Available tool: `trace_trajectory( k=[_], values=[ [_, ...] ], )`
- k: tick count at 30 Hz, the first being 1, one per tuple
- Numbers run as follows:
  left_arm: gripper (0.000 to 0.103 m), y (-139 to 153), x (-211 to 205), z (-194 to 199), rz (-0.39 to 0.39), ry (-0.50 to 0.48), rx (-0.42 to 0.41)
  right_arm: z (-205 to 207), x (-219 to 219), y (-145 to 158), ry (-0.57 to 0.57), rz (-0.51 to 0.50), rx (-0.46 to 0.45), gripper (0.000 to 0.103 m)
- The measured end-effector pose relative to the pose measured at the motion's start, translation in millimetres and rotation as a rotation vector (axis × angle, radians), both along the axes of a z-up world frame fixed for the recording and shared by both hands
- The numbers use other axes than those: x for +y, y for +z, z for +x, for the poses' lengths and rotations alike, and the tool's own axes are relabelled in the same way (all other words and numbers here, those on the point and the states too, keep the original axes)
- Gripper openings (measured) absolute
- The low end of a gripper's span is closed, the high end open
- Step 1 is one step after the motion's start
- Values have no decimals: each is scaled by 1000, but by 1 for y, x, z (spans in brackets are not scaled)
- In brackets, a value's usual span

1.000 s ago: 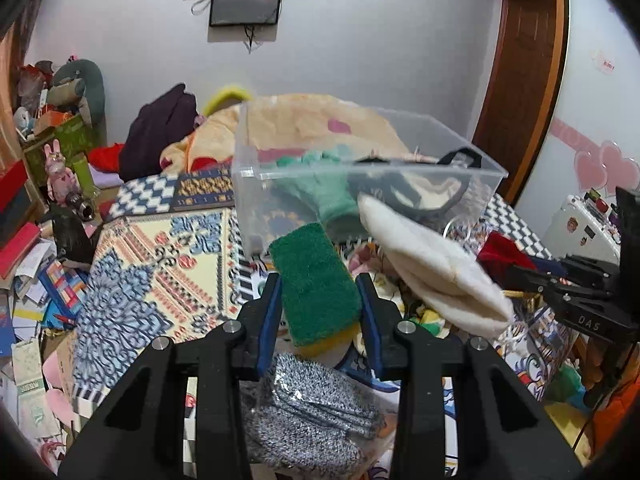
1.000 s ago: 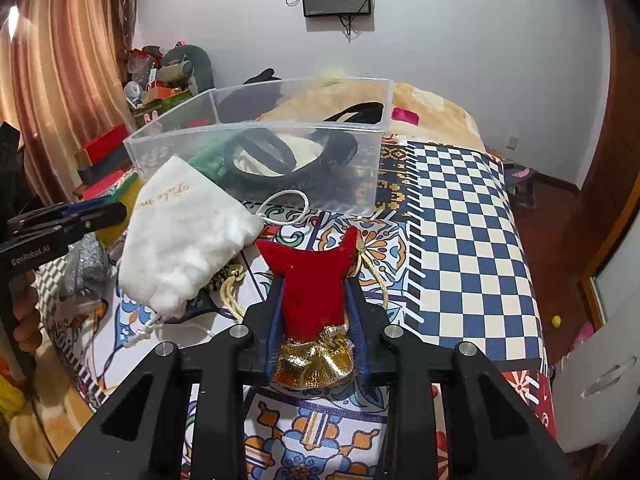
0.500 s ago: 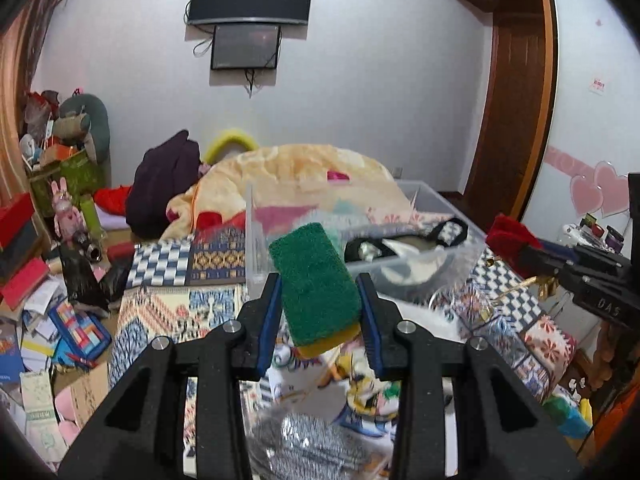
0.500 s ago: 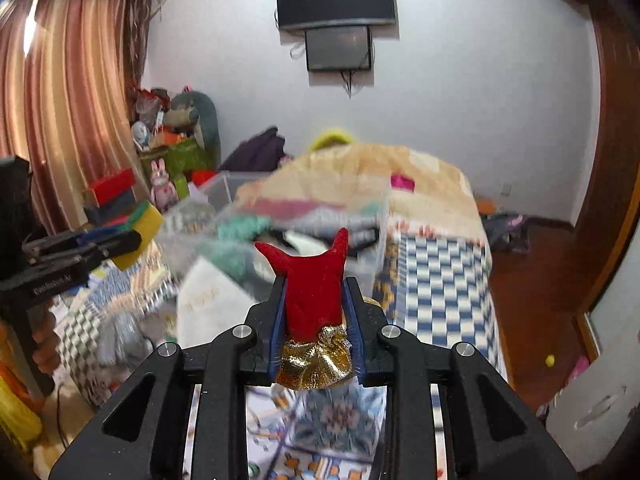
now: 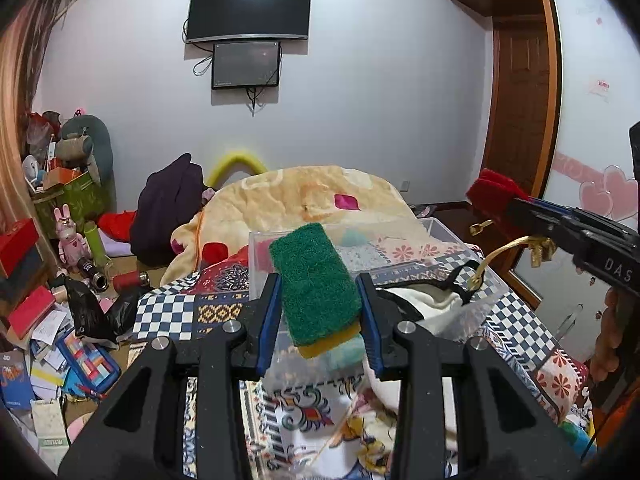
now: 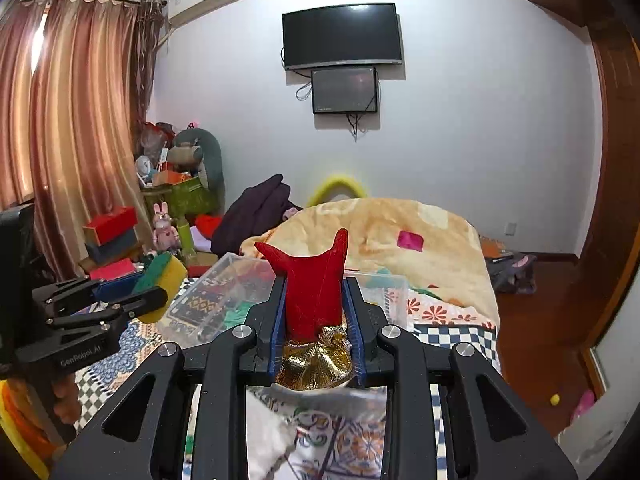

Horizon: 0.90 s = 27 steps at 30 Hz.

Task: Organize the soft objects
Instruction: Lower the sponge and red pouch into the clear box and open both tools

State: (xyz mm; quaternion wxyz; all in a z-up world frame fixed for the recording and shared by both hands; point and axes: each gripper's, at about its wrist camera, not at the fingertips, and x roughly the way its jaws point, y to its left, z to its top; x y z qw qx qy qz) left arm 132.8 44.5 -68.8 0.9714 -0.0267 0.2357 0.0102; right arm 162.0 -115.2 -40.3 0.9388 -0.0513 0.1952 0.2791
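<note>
My left gripper [image 5: 318, 300] is shut on a green and yellow sponge [image 5: 314, 280], held up above the near side of a clear plastic bin [image 5: 440, 232] on the bed. The bin holds white cloth [image 5: 424, 304], a black strap and teal fabric. My right gripper [image 6: 314, 312] is shut on a red pouch with a gold top [image 6: 316, 288], held above the bin [image 6: 224, 276]. In the left wrist view the right gripper [image 5: 520, 212] shows at the right with the red pouch [image 5: 490, 190] and its gold cord. In the right wrist view the left gripper [image 6: 132, 292] shows at the left with the sponge [image 6: 162, 276].
The bin stands on a patterned bedspread [image 5: 172, 312] beside a beige blanket [image 5: 304, 192]. A white pouch [image 6: 264, 440] lies below my right gripper. Clutter covers the floor at the left [image 5: 48, 340]. A dark jacket [image 5: 168, 204] lies behind. A wooden door [image 5: 516, 120] is at the right.
Both grippers have risen from the bedspread with their loads. The sponge and the red pouch now sit over the bin, and the view has tilted up toward the wall.
</note>
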Motion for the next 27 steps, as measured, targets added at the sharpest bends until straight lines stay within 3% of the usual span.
trace_trajectory(
  k=[6,15,21,23,27],
  values=[
    [37,-11,-2,29,10,-12,64,18,13,-14,0,-35,52,24],
    [37,-36,-2,63,-56,-69,179,50,25,-44,-12,-106,174,25],
    [37,-46,-8,73,-22,-73,216,60,29,-57,-16,-147,222,29],
    [40,-48,-10,74,-13,-71,224,58,29,-58,-17,-154,222,31],
    [58,-50,-9,75,-22,-62,225,58,29,-56,-17,-169,220,46]
  ],
)
